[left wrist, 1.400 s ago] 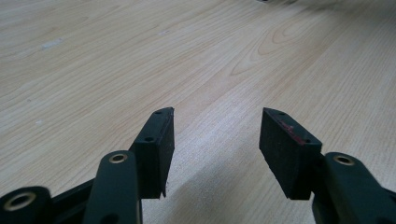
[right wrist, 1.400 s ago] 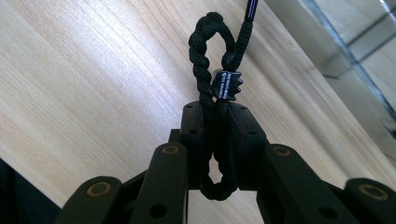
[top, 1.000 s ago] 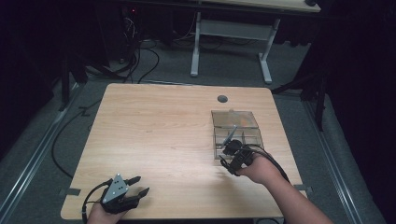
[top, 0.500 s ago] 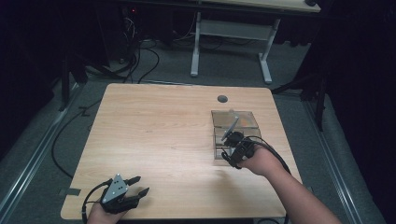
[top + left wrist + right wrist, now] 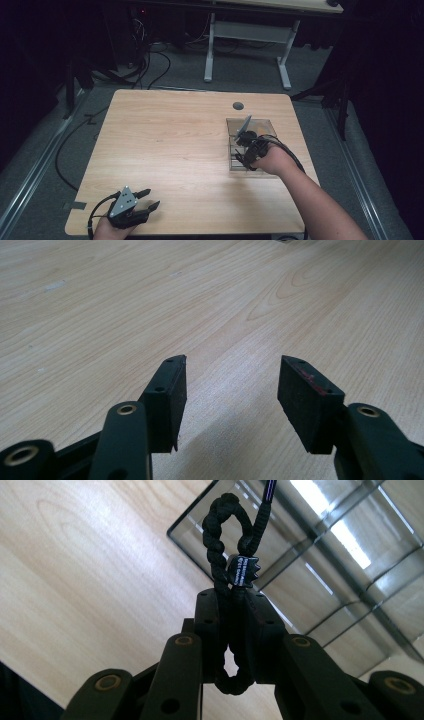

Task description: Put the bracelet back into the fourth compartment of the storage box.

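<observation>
Dark grey carpet and trailing cables are surrounding a light wooden table (image 5: 180, 150), with the white legs of a second desk (image 5: 210, 55) standing behind it in the high view. Resting on the table's right half is a clear plastic organiser box (image 5: 260, 127), its inner walls dividing it into several compartments, as the right gripper view shows (image 5: 350, 580). Over the box's near edge, the person's right hand is holding the right gripper (image 5: 241, 151), whose jaws are clamping tight on a black braided cord bracelet (image 5: 227, 570). The bracelet is passing between the pads and looping out past the fingertips, with a small black tag (image 5: 243, 571) sitting just beyond them; the loop is hanging above the tabletop just beside the box's corner. Near the table's front left corner, the left gripper (image 5: 149, 198) is resting in the person's left hand, its jaws standing well apart. Nothing is sitting between its fingers (image 5: 170, 395), which are hovering just over bare wood in the left gripper view.
</observation>
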A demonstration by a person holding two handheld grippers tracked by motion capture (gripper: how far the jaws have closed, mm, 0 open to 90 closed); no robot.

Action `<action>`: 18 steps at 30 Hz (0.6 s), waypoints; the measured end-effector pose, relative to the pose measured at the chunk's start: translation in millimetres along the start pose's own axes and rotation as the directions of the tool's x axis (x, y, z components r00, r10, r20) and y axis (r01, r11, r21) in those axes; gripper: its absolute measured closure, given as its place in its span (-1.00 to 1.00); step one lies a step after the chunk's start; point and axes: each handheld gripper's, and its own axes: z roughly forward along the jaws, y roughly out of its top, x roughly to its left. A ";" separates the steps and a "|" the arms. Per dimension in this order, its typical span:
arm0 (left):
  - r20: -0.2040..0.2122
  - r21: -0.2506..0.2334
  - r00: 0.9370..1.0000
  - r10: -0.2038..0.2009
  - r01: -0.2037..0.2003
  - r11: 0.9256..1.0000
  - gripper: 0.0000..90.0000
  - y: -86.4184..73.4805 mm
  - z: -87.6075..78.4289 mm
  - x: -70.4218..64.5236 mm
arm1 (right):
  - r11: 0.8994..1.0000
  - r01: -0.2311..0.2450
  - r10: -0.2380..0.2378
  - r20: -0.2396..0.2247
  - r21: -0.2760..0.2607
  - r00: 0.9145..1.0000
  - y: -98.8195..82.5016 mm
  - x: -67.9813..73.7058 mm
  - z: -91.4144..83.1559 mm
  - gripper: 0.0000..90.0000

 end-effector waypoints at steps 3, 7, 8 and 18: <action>0.000 -0.004 1.000 -0.003 0.003 1.000 0.02 -0.1 0.0 -0.1 | 1.000 0.011 -0.011 0.003 0.001 1.000 6.6 -3.3 2.7 0.73; 0.001 -0.004 1.000 -0.004 0.004 1.000 0.01 -0.1 -0.1 0.1 | 0.998 -0.057 0.057 0.002 0.024 0.998 16.4 -4.5 8.1 0.73; 0.002 -0.004 1.000 -0.004 0.004 1.000 0.02 -0.1 -0.1 0.2 | 1.000 -0.003 0.003 0.005 0.010 1.000 18.5 -8.9 10.8 0.73; 0.004 -0.005 1.000 -0.006 0.006 1.000 0.01 -0.2 -0.2 0.2 | 0.999 0.007 -0.007 0.009 0.035 1.000 30.3 -16.2 27.5 0.74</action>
